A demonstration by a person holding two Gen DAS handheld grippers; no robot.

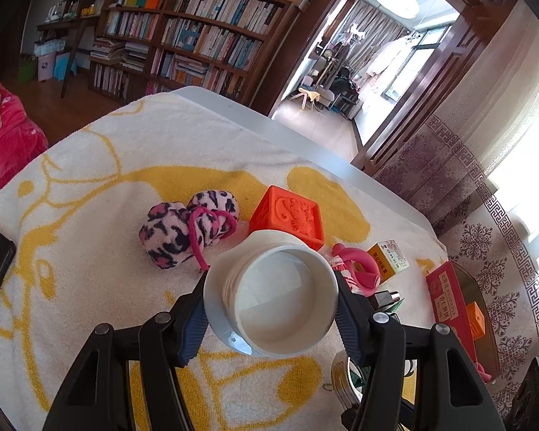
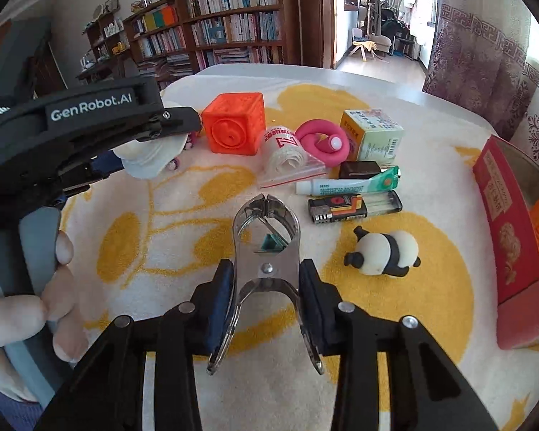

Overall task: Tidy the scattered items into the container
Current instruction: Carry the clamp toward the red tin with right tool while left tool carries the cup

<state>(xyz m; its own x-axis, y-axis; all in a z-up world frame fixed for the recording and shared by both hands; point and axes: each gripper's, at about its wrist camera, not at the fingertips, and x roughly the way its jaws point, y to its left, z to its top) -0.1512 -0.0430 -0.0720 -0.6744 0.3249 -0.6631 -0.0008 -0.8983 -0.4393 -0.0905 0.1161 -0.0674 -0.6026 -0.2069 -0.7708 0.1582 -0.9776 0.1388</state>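
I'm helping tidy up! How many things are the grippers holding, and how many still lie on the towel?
Held: 2 (white lid, metal clip)
On the towel: 9 (plush hair tie, orange cube, bag, pink coil, yellow box, dark box, tube, lighter, panda)
Total: 11

We count one cube (image 2: 232, 124), one panda (image 2: 384, 251), one lighter (image 2: 354, 207), one tube (image 2: 345, 183), one clip (image 2: 266, 251), one jar (image 1: 269, 294), two boxes (image 2: 372, 134) (image 2: 510, 240).

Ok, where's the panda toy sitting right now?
In the right wrist view the panda toy lies on the yellow-patterned towel, right of the metal clip in the right claw, just below the lighter and left of the red box.
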